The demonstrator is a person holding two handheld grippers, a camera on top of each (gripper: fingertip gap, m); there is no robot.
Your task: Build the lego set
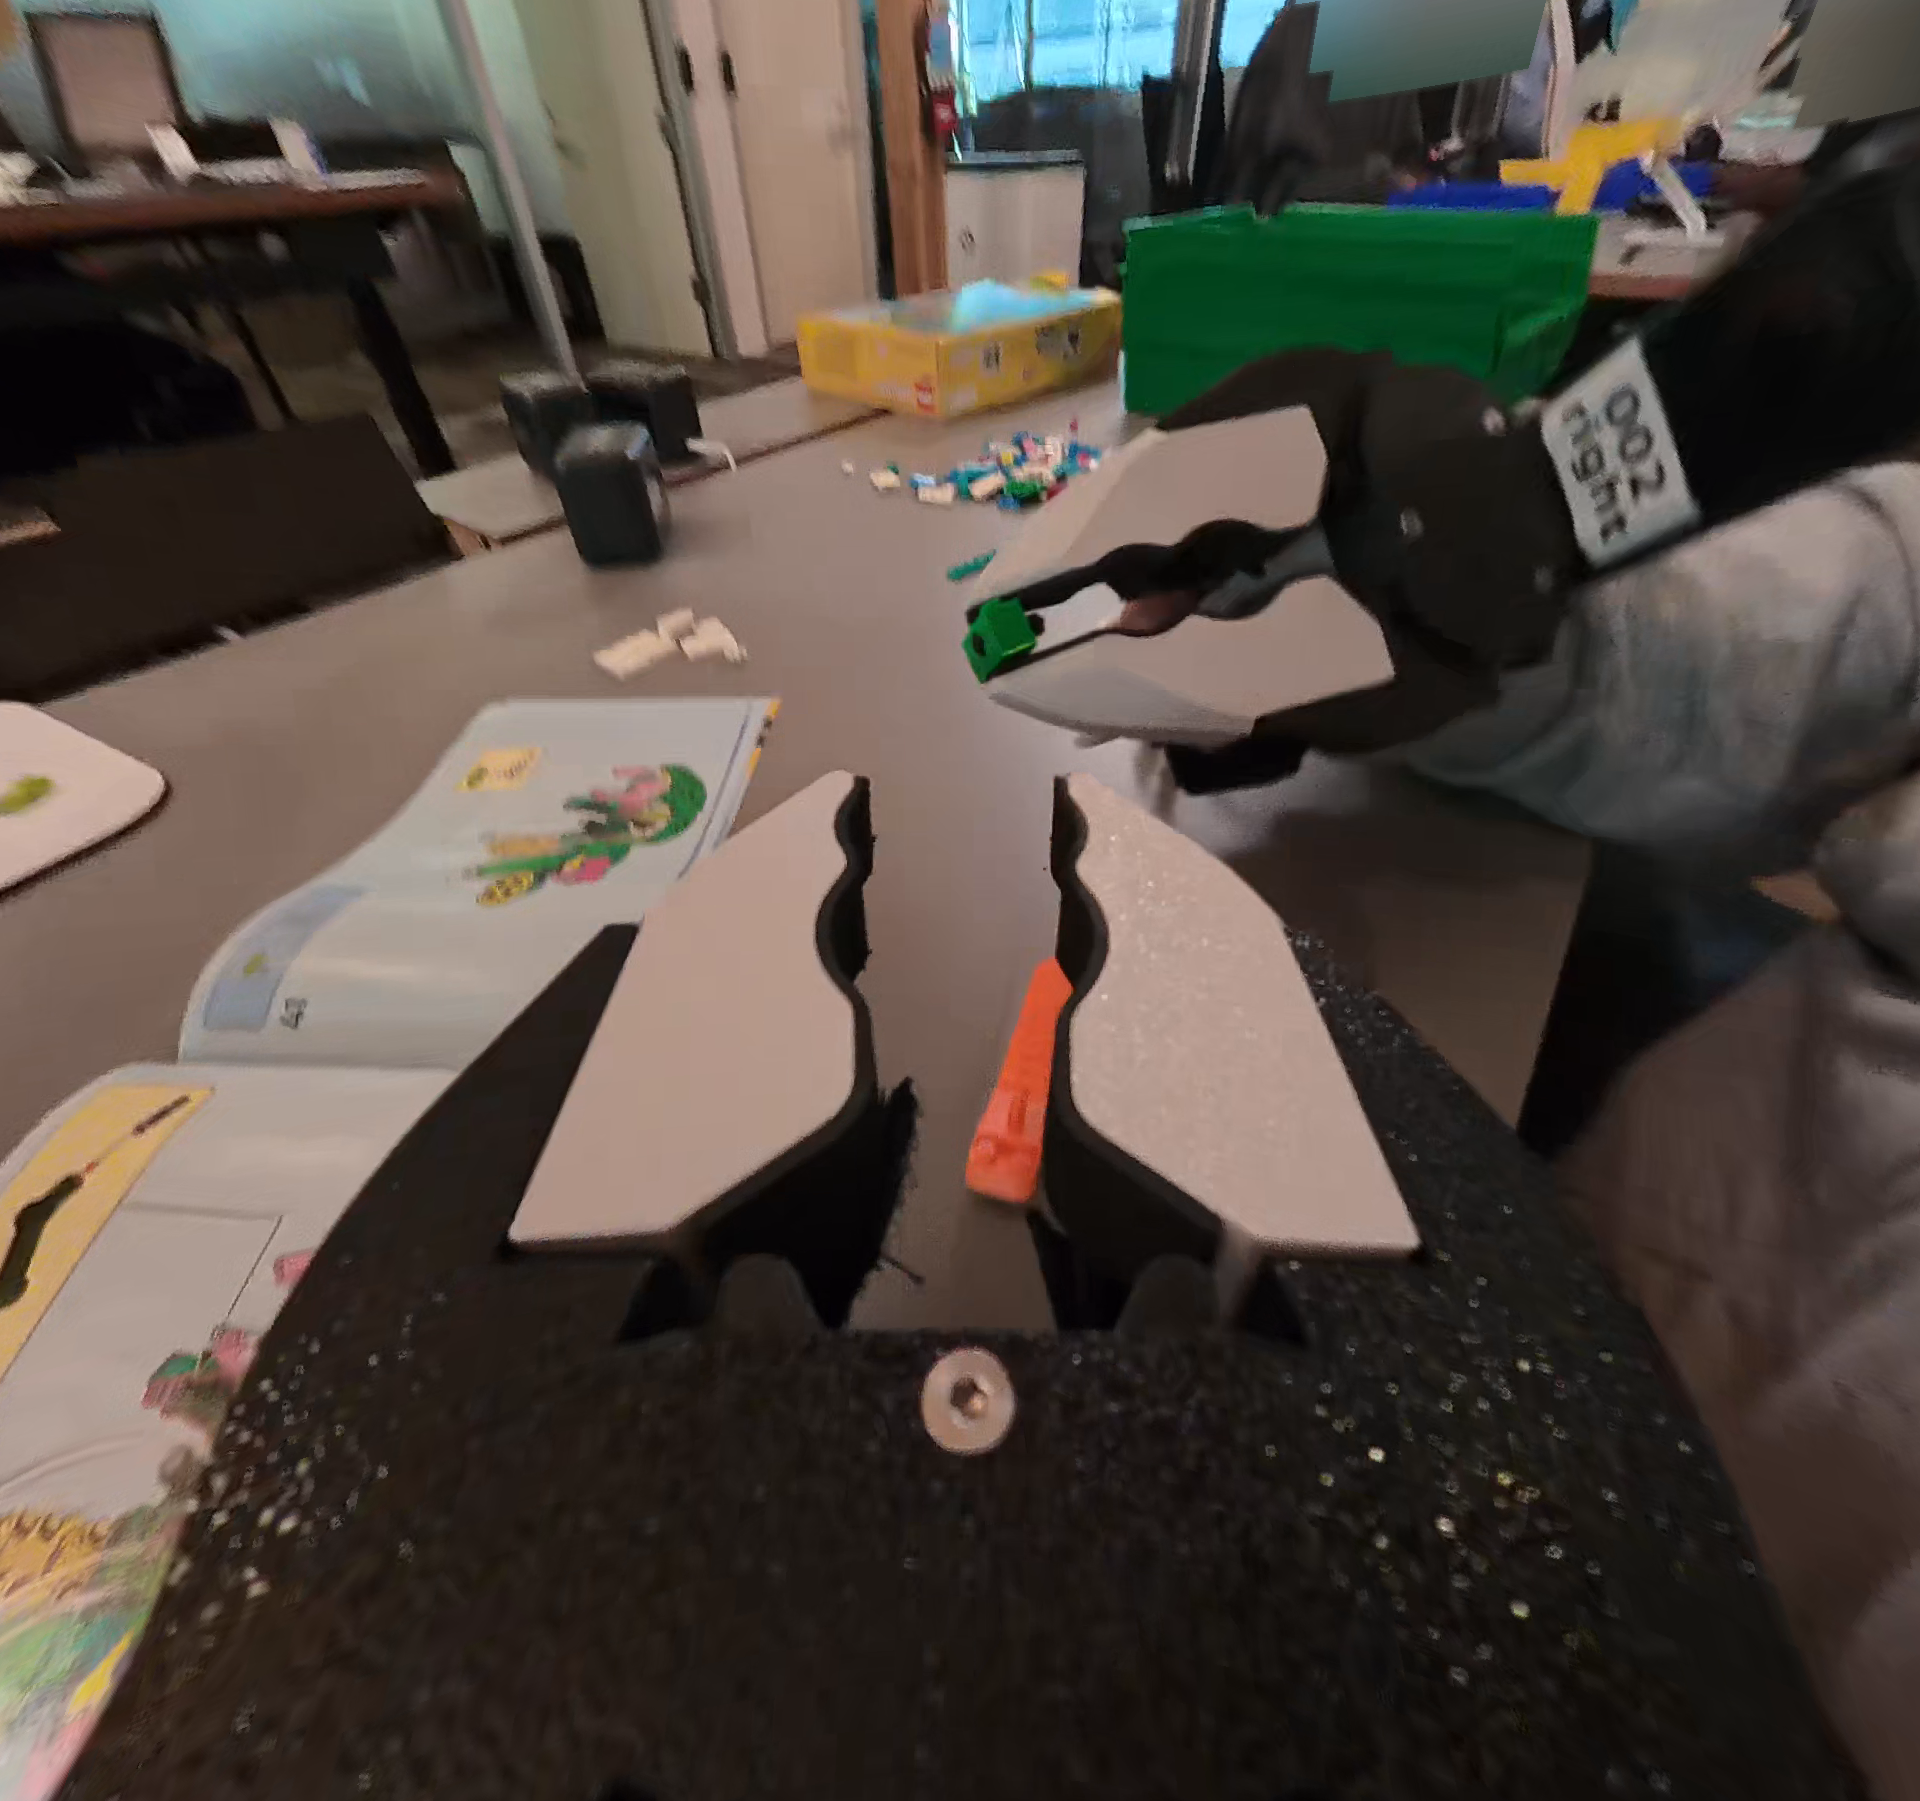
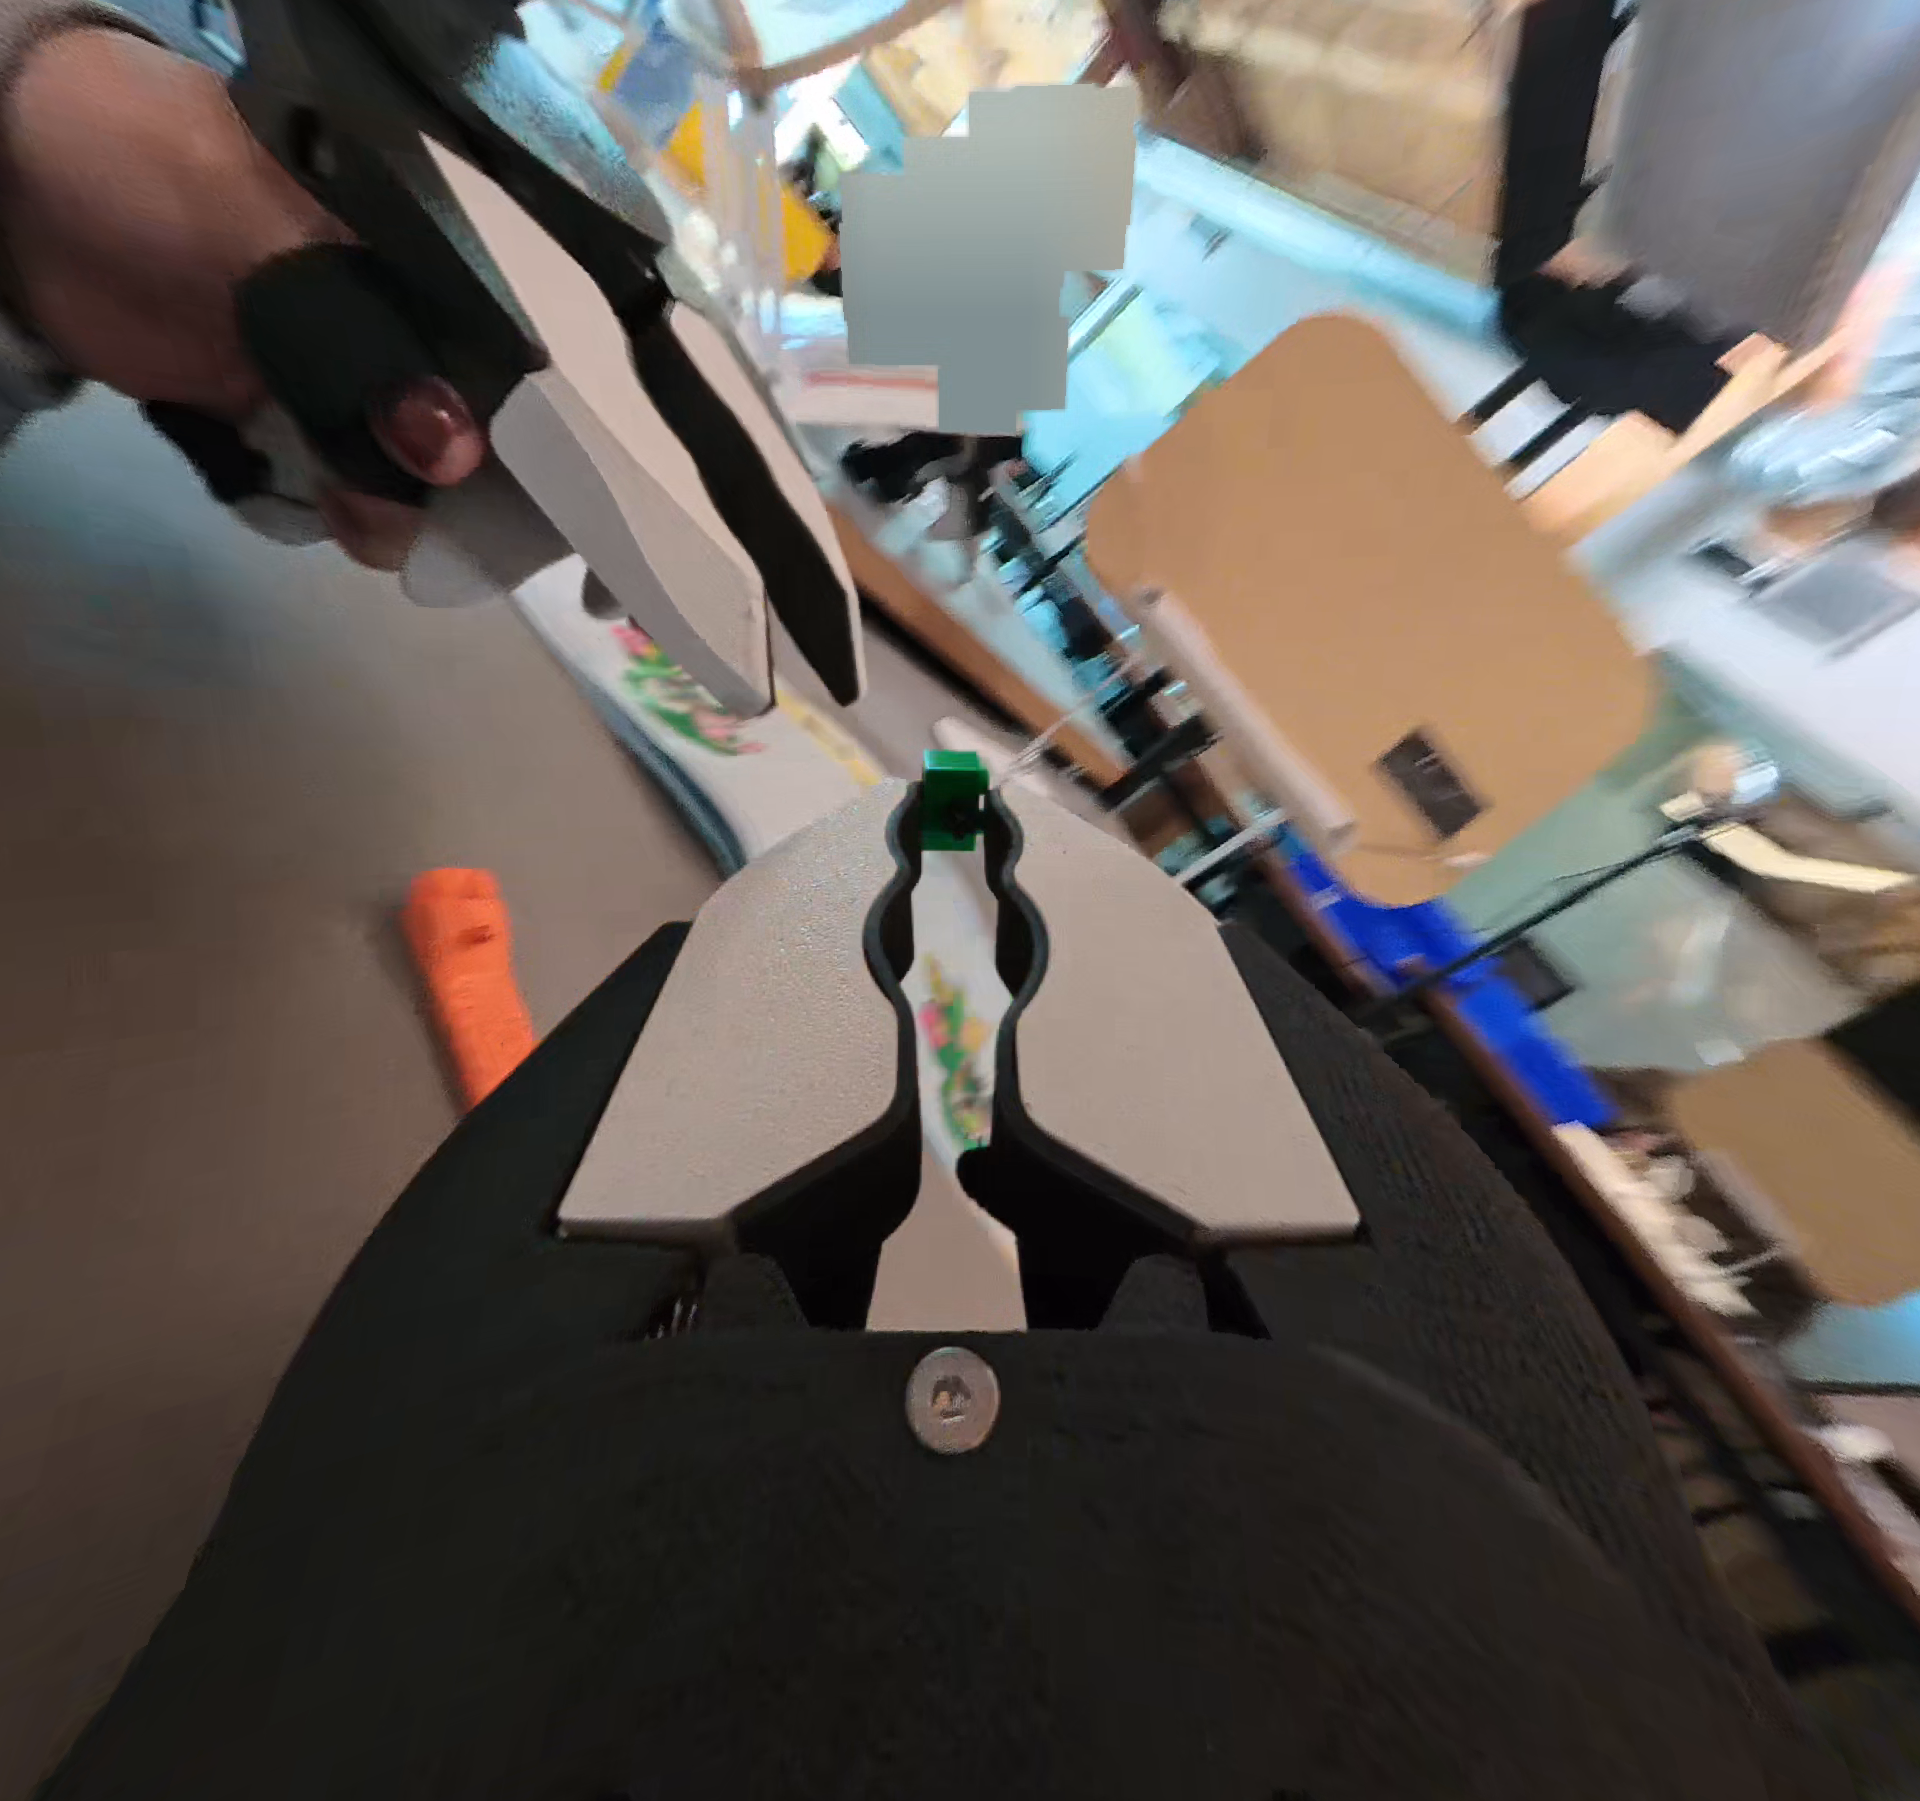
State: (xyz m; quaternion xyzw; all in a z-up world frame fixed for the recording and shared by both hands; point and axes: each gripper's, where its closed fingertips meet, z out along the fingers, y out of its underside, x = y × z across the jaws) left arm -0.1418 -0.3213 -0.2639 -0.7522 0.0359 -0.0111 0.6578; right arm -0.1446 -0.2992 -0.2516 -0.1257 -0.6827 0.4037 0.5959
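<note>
My right gripper [image 2: 952,801] is shut on a small green lego brick [image 2: 953,795] at its fingertips and holds it above the table. In the left wrist view the right gripper [image 1: 1003,645] comes in from the right with the green brick [image 1: 1000,641] in its tips, ahead of and above my left gripper [image 1: 961,801]. My left gripper is open and empty. In the right wrist view the left gripper [image 2: 805,686] hangs at upper left. An orange brick separator [image 1: 1020,1086] lies on the grey table between the left fingers; it also shows in the right wrist view [image 2: 465,972].
Open instruction booklets [image 1: 488,878] lie at the left. A pile of loose bricks [image 1: 997,478], a few white pieces [image 1: 673,645], a yellow set box [image 1: 956,343] and a green box [image 1: 1351,307] stand farther back. Dark blocks [image 1: 613,494] sit at the table's far left edge.
</note>
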